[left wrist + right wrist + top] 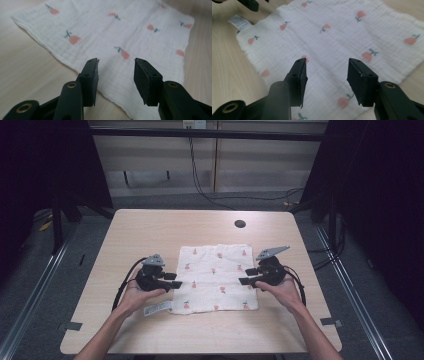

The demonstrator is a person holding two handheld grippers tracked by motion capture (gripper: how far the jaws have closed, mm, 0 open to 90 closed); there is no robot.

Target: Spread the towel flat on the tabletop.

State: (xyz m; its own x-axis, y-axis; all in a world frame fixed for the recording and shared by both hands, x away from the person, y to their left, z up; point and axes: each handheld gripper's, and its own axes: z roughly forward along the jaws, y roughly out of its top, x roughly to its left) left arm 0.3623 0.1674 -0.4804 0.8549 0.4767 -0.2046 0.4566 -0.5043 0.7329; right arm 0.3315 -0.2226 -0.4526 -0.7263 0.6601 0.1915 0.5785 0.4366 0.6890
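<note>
Cloth (216, 277): we see it flat at the centre of the desk (150, 227), its tag (157, 309) at lower left.
Left gripper (171, 280): fingers (90, 77) apart, nothing between them, at the cloth's left edge.
Right gripper (248, 275): fingers (362, 80) apart, empty, at its right edge.

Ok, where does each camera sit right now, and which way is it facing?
High view: above the person's side, looking forward and down on the table; both forearms, left gripper and right gripper flank the cloth.
Left gripper view: rides the left gripper, faces across the cloth over its edge; open jaws show.
Right gripper view: rides the right gripper, faces across the cloth toward its tag; open jaws show.
Shared: all three show the cloth.
</note>
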